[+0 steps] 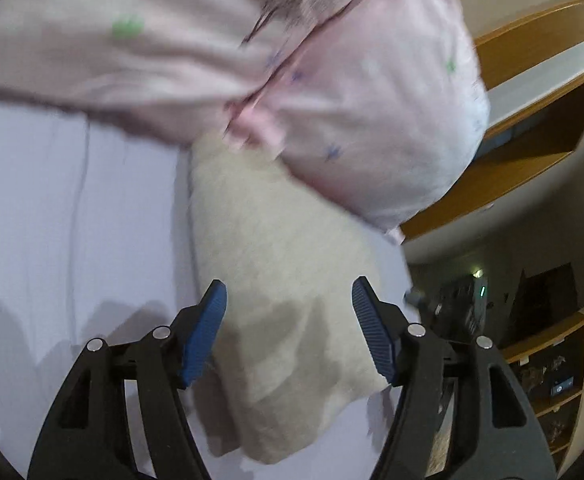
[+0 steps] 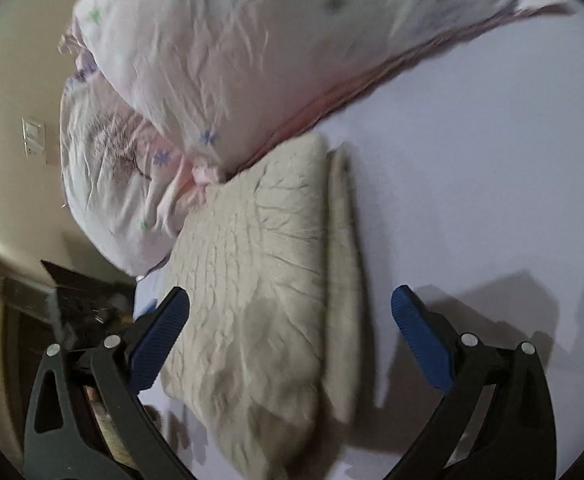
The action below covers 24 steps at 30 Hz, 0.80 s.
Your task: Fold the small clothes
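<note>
Left wrist view: left gripper [image 1: 288, 300] with jaws wide apart and empty, poised over the near end of a beige folded garment [image 1: 284, 280] lying on a pale lilac bedsheet [image 1: 72, 208]. Long axis of that garment running away from the gripper, far end tucked against a pink floral pillow [image 1: 371, 120]; near corner between the blue pads [image 1: 208, 332], below them, not gripped. Right wrist view: right gripper [image 2: 292, 304] likewise spread and holding nothing, same garment [image 2: 252, 272] straight ahead but shifted toward its left finger, a narrow folded strip [image 2: 343, 264] along the garment's right edge. Blur softens the cloth edges, so possibly a second layer, not a separate piece. Both grippers about equally near; left one more squarely centred on the cloth, so probably better placed for the next pinch. Wooden shelving [image 1: 531, 92] well beyond the bed.
</note>
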Each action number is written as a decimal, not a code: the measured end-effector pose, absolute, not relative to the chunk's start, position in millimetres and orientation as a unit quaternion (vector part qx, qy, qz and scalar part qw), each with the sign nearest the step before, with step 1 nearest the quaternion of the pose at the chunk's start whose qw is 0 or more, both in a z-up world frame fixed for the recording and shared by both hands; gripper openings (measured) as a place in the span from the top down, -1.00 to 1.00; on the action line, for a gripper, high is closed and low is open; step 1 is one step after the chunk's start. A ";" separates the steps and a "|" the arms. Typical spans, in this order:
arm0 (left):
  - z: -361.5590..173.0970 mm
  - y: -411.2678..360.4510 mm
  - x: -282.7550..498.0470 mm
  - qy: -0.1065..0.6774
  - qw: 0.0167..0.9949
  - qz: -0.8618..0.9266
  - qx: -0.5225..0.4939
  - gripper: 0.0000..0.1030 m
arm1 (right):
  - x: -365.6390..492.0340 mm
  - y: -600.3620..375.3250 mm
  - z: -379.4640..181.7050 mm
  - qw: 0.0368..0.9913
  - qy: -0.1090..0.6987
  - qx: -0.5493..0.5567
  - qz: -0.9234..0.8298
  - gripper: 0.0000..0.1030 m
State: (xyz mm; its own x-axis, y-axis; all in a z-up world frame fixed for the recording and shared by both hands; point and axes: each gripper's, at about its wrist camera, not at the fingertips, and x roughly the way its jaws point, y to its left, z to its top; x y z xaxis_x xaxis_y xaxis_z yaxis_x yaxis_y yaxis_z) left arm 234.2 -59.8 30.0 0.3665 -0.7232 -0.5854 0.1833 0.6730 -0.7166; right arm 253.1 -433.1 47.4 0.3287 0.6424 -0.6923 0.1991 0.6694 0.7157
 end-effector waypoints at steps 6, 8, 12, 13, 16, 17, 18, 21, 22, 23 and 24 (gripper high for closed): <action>5.9 -79.6 229.9 0.502 0.784 -0.270 -0.244 -0.38 | 257.1 -422.7 35.7 0.721 0.559 0.377 0.160 -0.32; 3.1 -91.0 234.1 0.499 0.783 -0.271 -0.255 -0.40 | 253.3 -421.7 28.1 0.719 0.562 0.379 0.153 0.22; 4.7 -85.9 235.3 0.479 0.785 -0.289 -0.264 0.16 | 242.3 -414.0 32.2 0.724 0.526 0.413 0.170 0.39; 7.9 -82.1 237.1 0.476 0.786 -0.296 -0.262 0.20 | 241.9 -408.4 37.7 0.728 0.517 0.413 0.180 0.41; 25.5 -54.2 226.4 0.454 0.806 -0.299 -0.235 0.24 | 247.3 -374.6 53.8 0.742 0.504 0.381 0.225 0.44; 32.7 -38.4 219.6 0.435 0.823 -0.288 -0.224 0.24 | 249.6 -365.4 55.1 0.744 0.504 0.370 0.235 0.45; 37.0 -27.6 217.6 0.424 0.834 -0.278 -0.220 0.23 | 253.1 -349.7 54.4 0.744 0.509 0.355 0.246 0.45; 37.0 -0.7 216.9 0.420 0.860 -0.223 -0.186 0.13 | 264.6 -312.5 41.2 0.751 0.542 0.301 0.227 0.32; 34.6 3.6 216.4 0.426 0.863 -0.208 -0.176 0.13 | 266.7 -307.0 41.9 0.762 0.546 0.280 0.207 0.15; 36.3 11.2 209.5 0.421 0.867 -0.202 -0.174 0.11 | 265.8 -305.7 44.9 0.771 0.546 0.268 0.188 0.07; 40.5 15.7 202.3 0.411 0.873 -0.199 -0.173 0.06 | 260.0 -308.7 55.0 0.788 0.537 0.255 0.162 0.03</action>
State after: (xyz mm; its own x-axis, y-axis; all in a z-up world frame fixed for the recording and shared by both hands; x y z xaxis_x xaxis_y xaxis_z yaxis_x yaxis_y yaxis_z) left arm 202.3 15.7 40.5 0.5830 -0.4893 -0.6486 0.2057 0.8612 -0.4648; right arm 260.0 -308.7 55.0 0.3709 0.5283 -0.7638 0.0194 0.8179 0.5751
